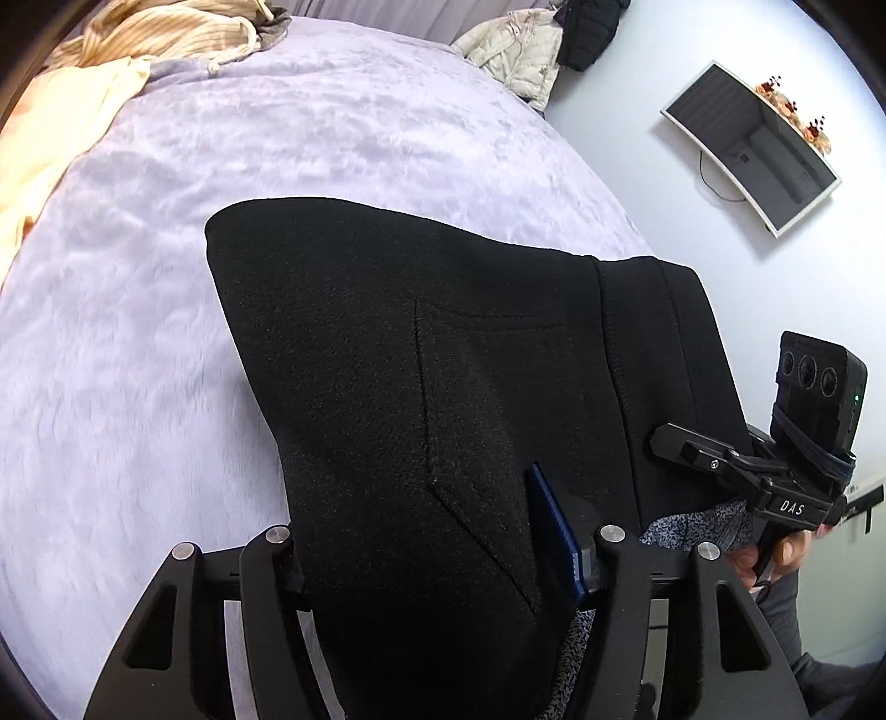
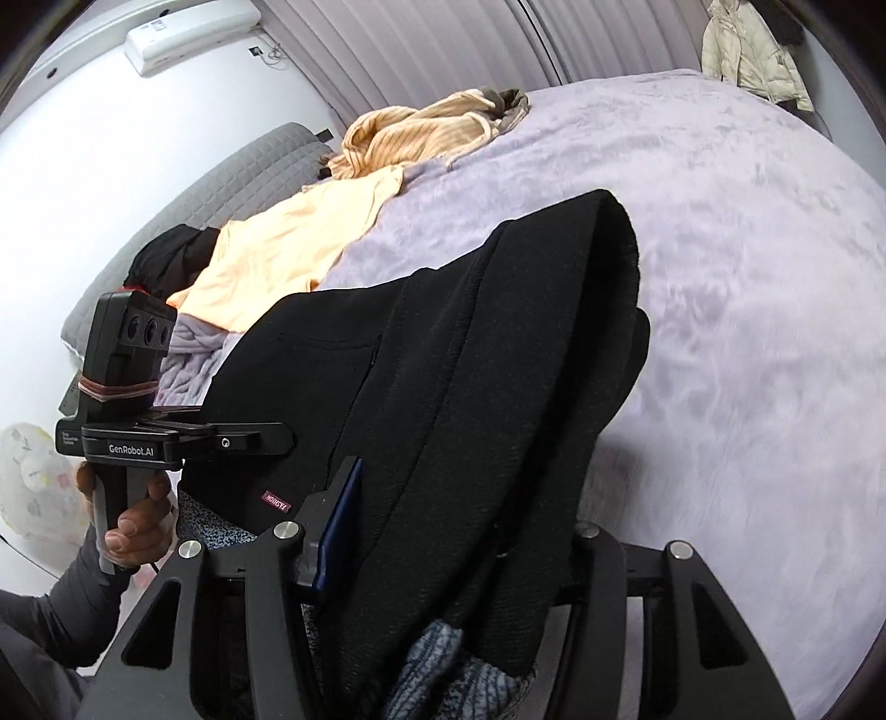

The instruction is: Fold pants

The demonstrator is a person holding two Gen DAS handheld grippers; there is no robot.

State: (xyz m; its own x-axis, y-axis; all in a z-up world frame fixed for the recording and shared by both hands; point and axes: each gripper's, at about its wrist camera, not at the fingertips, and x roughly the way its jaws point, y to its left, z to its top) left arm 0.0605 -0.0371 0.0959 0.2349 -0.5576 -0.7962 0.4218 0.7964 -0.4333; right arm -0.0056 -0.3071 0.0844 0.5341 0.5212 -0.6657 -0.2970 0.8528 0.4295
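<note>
Black pants hang held up above the lilac bed blanket, waist end near the cameras, with a back pocket seam showing. My left gripper is shut on the pants' waist edge; one blue pad shows, the other is hidden under cloth. My right gripper is shut on the other side of the pants, fabric draped over its fingers. Each gripper shows in the other's view: the right one, the left one. A speckled grey lining shows inside the waist.
Yellow and striped beige garments lie piled at the bed's far side, with a grey pillow behind. A cream jacket hangs at the wall. A wall monitor is at the right. The blanket stretches ahead.
</note>
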